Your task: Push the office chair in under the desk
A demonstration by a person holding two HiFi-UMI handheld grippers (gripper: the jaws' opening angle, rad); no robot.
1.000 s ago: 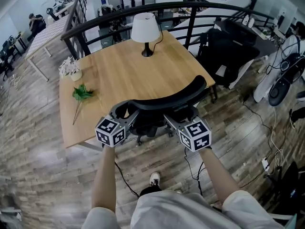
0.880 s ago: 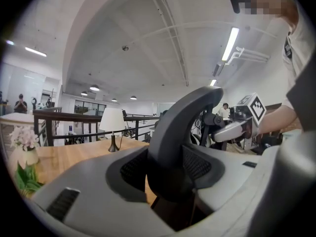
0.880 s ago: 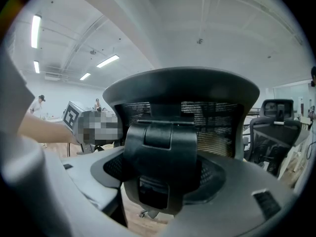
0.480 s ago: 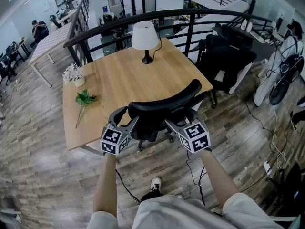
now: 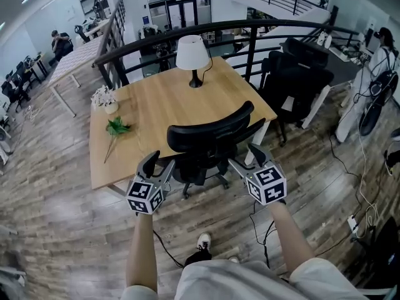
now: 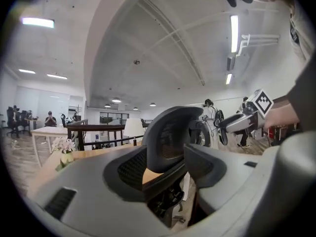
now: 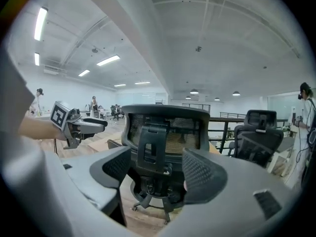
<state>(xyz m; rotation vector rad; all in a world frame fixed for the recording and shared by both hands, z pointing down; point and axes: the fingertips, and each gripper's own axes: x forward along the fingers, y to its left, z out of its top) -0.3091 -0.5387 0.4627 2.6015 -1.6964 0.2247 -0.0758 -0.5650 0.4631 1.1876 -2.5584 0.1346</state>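
The black office chair stands with its seat under the front edge of the wooden desk, its mesh backrest facing me. My left gripper hangs off the backrest's left, apart from it. Its jaws have just been opening and nothing is between them. My right gripper is off the backrest's right, open and empty. In the left gripper view the chair shows beyond the left gripper and the right gripper floats at the right. From the right gripper the chair stands straight ahead.
On the desk are a white lamp, a small flower pot and a green sprig. A black railing runs behind it. More black chairs stand at the right; cables lie on the wooden floor.
Both grippers have drawn back toward me, off the sides of the backrest that they flanked a second ago. A gap now shows between them and the chair.
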